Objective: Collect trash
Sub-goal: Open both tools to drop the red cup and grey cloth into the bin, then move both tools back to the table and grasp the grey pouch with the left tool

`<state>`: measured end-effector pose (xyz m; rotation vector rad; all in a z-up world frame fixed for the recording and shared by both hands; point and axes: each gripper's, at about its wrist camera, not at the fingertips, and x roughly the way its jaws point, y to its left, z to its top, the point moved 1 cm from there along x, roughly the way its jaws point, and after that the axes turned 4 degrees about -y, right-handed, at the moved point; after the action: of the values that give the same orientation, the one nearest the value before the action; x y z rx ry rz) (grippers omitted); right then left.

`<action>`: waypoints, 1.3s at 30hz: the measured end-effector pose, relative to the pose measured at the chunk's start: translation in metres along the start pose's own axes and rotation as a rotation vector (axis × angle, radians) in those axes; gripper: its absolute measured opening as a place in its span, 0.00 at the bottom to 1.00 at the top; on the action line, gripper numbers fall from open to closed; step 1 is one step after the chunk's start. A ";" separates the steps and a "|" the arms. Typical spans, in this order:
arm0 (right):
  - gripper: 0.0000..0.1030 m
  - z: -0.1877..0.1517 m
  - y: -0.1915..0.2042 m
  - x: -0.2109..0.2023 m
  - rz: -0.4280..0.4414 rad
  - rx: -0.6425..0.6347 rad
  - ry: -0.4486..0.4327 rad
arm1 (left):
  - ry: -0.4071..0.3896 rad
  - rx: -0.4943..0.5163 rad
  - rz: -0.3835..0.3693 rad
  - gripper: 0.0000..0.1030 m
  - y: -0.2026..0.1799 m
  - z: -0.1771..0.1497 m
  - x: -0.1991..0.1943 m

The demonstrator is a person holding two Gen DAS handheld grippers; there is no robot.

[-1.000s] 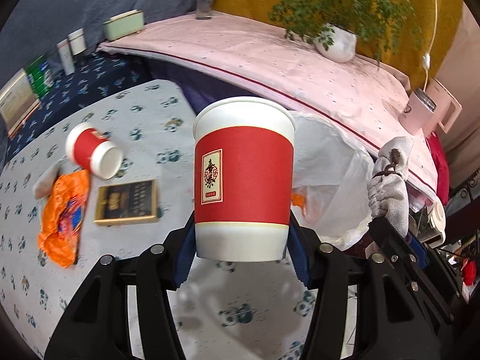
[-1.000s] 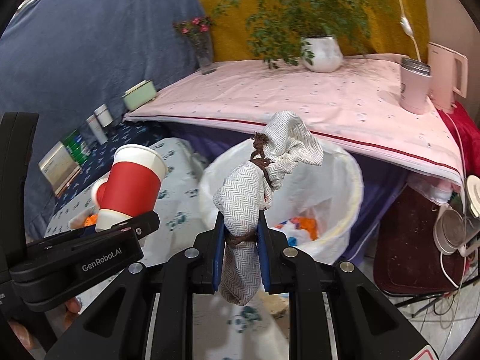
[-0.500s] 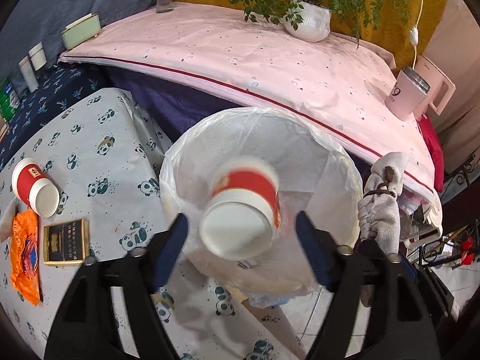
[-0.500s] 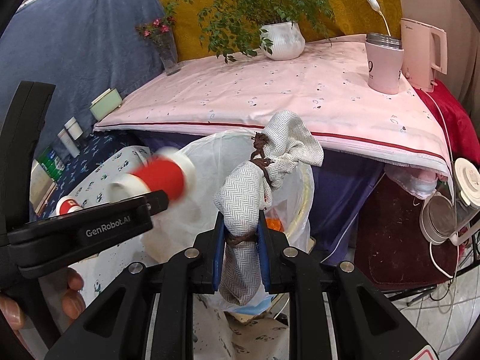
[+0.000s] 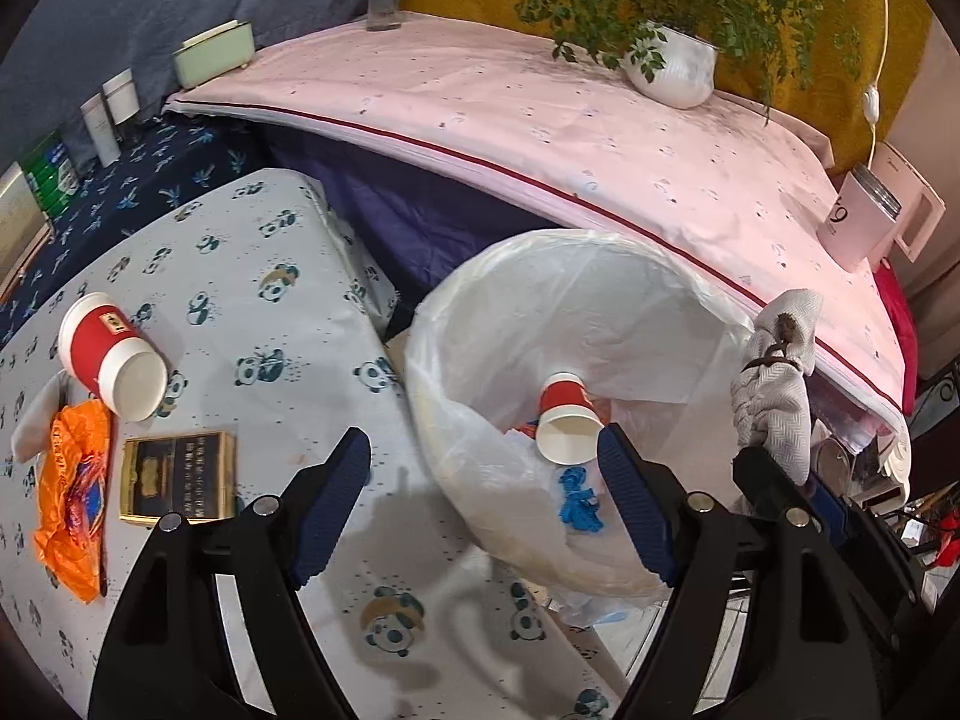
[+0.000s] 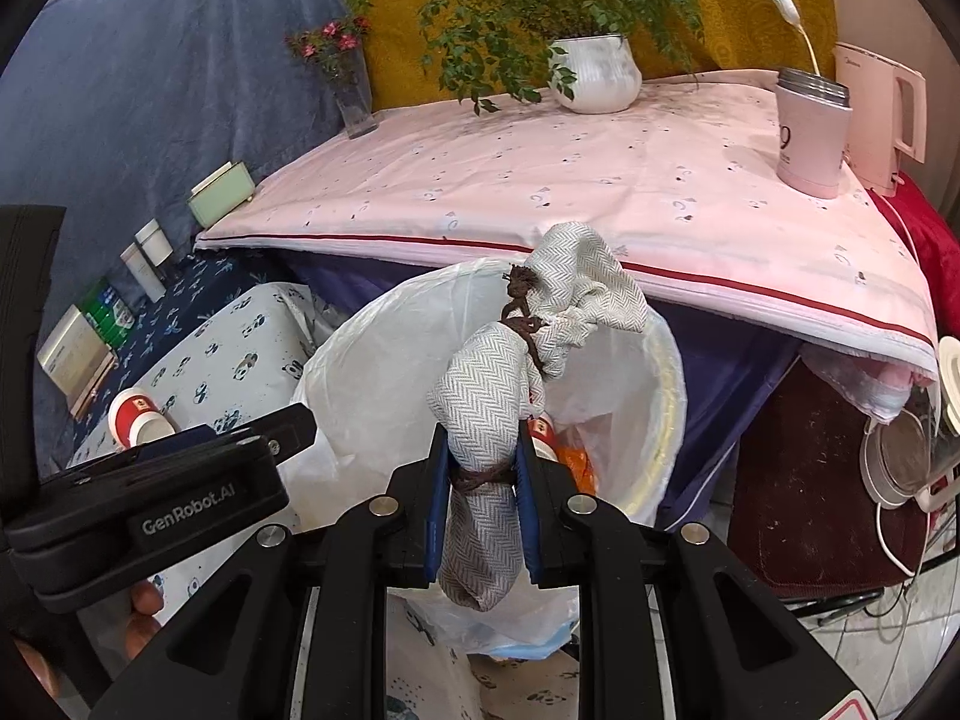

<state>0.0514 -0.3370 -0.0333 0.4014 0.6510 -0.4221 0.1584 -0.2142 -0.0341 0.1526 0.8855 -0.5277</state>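
The pink-covered bed (image 5: 570, 120) fills the back of both views, carrying a white plant pot (image 6: 594, 75), a pink tumbler (image 6: 813, 138) and a pale green box (image 5: 213, 54). In front of it lies the tabletop (image 5: 252, 276) under a panda-print cloth. Just beside the tabletop's right edge stands the trash bin (image 5: 480, 312), lined with a white plastic bag whose rim is folded over the outside.

The left tongs (image 5: 480, 492) hang above the near side of the bin and the tabletop edge, blue pads spread wide with nothing between them. Inside the bin a red paper cup (image 5: 567, 426) lies tilted with its white open mouth toward the camera, resting on other scraps; a blue crumpled scrap (image 5: 576, 501) shows through the liner just below it.

The right tongs (image 6: 483, 498) are pinching a grey herringbone cloth bundle (image 6: 510, 384) tied with brown cord, held upright over the bin's near rim; its knotted top flares above the pads and its lower end hangs beneath them.

On the tabletop, well apart from the bin, a second red paper cup (image 5: 111, 357) lies on its side. Just beside it are an orange wrapper (image 5: 72, 492) and a dark box with gold edging (image 5: 177, 477), lying flat.
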 end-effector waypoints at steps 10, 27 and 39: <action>0.41 0.007 0.029 0.003 0.017 -0.028 -0.029 | -0.032 -0.079 0.055 0.79 0.041 0.001 -0.013; 0.51 -0.012 0.104 -0.034 0.105 -0.121 -0.036 | -0.065 -0.198 0.120 0.82 0.118 -0.026 -0.062; 0.57 -0.035 0.170 -0.048 0.178 -0.209 -0.018 | -0.076 -0.311 0.193 0.83 0.194 -0.059 -0.095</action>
<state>0.0832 -0.1654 0.0106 0.2538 0.6291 -0.1858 0.1654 0.0089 -0.0151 -0.0653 0.8574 -0.2104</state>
